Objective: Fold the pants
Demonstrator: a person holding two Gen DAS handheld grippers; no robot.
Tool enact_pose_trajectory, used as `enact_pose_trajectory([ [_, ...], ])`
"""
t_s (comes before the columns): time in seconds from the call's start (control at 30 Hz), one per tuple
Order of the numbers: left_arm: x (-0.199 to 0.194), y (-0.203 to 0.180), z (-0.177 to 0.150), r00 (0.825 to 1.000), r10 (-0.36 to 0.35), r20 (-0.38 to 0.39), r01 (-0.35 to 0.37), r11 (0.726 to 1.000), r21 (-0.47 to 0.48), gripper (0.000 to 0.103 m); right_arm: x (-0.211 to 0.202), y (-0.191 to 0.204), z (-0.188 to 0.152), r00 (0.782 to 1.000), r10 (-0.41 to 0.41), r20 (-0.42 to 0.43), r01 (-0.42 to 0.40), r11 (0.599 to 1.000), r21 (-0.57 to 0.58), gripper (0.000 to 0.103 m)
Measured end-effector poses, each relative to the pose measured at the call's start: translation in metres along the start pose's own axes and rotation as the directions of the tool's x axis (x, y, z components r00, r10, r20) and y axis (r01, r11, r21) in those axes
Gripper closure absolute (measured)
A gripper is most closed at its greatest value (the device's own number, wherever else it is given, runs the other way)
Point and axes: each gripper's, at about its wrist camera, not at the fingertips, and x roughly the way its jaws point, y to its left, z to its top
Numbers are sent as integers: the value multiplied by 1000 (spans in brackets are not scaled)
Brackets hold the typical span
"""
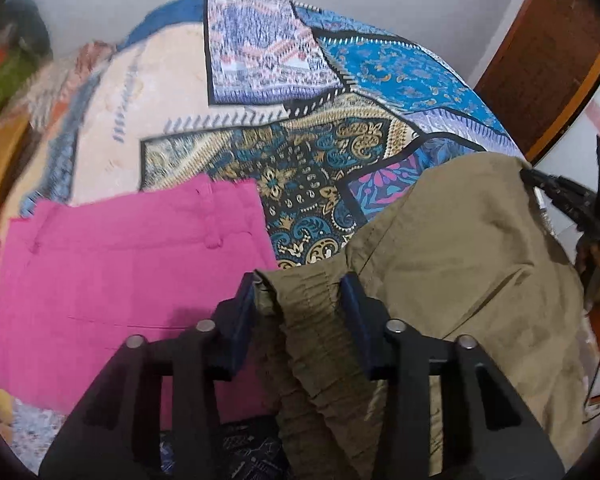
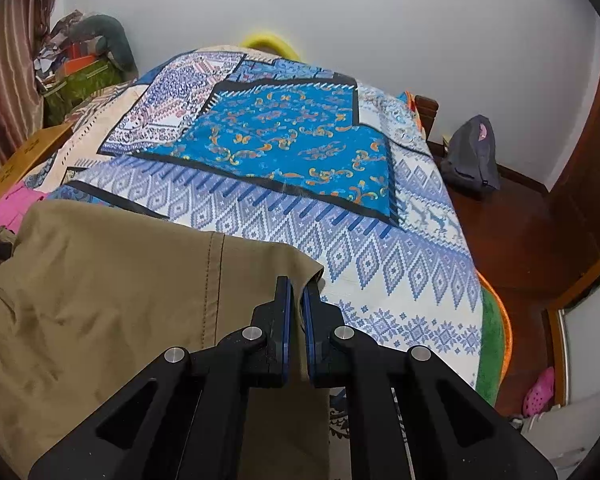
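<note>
Olive-khaki pants [image 1: 460, 252] hang between my two grippers above the bed. My left gripper [image 1: 302, 284] is shut on the gathered elastic waistband [image 1: 312, 320], which bunches between the fingers. In the right wrist view the same pants [image 2: 100, 300] spread to the left, and my right gripper [image 2: 296, 292] is shut on their right edge, the fabric pinched thin between the blue pads [image 2: 286, 320]. The right gripper's body shows at the far right of the left wrist view [image 1: 580, 200].
A pink garment [image 1: 120, 272] lies flat on the bed at the left. The bed carries a patterned blue patchwork cover [image 2: 292, 148]. A grey backpack [image 2: 472, 156] sits on the wooden floor at the right, with a pink slipper [image 2: 540, 392] nearer. Clutter [image 2: 84, 52] is piled at the far left.
</note>
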Motion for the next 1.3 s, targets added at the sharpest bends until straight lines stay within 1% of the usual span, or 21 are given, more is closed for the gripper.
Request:
enact_pose_trajectory([
  [0.03, -5, -1, 0, 1000, 15, 9, -15, 1000, 1, 83, -3, -1, 1, 1000, 1, 6, -1, 1000, 3, 98],
  [0.07, -8, 1, 0, 1000, 18, 10, -18, 1000, -5, 88, -8, -1, 2, 1000, 5, 14, -5, 1000, 9, 98],
  [0.1, -14, 2, 0, 1000, 15, 21, -14, 1000, -17, 90, -13, -1, 4, 1000, 6, 22, -7, 1000, 11, 98],
  [0.27, -41, -1, 10, 996, 44, 80, -42, 999, -17, 93, -39, -1, 18, 997, -7, 80, 7, 1000, 7, 99],
  [0.37, -60, -6, 17, 992, 43, 120, -41, 999, -19, 94, -58, 0, 29, 993, -2, 121, 0, 1000, 12, 99],
  [0.47, -77, -11, 21, 987, 47, 152, -47, 999, -5, 94, -69, 3, 36, 993, 4, 121, -4, 1000, -3, 99],
  [0.53, -84, -14, 21, 986, 55, 159, -58, 998, 16, 94, -70, 0, 36, 993, 16, 117, -17, 1000, 13, 98],
  [0.6, -84, -15, 18, 987, 66, 149, -71, 997, 30, 94, -58, -4, 34, 997, 22, 70, -24, 999, 32, 93],
  [0.63, -82, -15, 17, 987, 72, 142, -78, 996, 35, 94, -53, -4, 32, 998, 19, 57, -21, 999, 35, 81],
  [0.67, -79, -14, 15, 987, 75, 139, -81, 996, 39, 94, -44, -5, 29, 999, 17, 36, -18, 999, 36, 65],
  [0.7, -78, -14, 13, 987, 75, 139, -82, 996, 43, 94, -34, -4, 27, 1000, 12, 18, -13, 999, 31, 57],
  [0.73, -75, -13, 12, 987, 75, 140, -82, 996, 47, 94, -30, -3, 25, 1000, 9, 10, -9, 1000, 22, 53],
  [0.83, -65, -9, 10, 989, 65, 135, -71, 996, 46, 94, -4, -1, 23, 1000, 3, -26, -3, 1000, -13, 53],
  [0.9, -55, -6, 10, 991, 63, 121, -69, 996, 48, 94, 19, -2, 23, 995, 53, -80, -54, 999, -4, 53],
  [0.97, -46, -4, 9, 992, 67, 104, -72, 996, 51, 94, 37, -4, 20, 986, 98, -136, -96, 995, 23, 53],
  [1.03, -37, -3, 7, 993, 67, 95, -72, 996, 56, 94, 42, -6, 18, 984, 119, -130, -113, 992, 46, 53],
  [1.1, -32, -4, 7, 993, 69, 93, -74, 996, 59, 94, 42, -7, 19, 985, 133, -112, -128, 990, 55, 64],
  [1.13, -31, -4, 6, 993, 69, 92, -75, 995, 60, 94, 42, -8, 19, 987, 120, -107, -115, 992, 52, 75],
  [1.17, -29, -5, 7, 993, 71, 92, -77, 995, 59, 94, 41, -8, 19, 988, 116, -104, -111, 993, 50, 92],
  [1.23, -27, -4, 7, 993, 72, 99, -77, 996, 42, 94, 40, -7, 19, 988, 116, -100, -111, 993, 48, 93],
  [1.3, -25, -3, 9, 992, 79, 103, -80, 997, 10, 94, 34, -3, 19, 993, 89, -79, -85, 995, 52, 95],
])
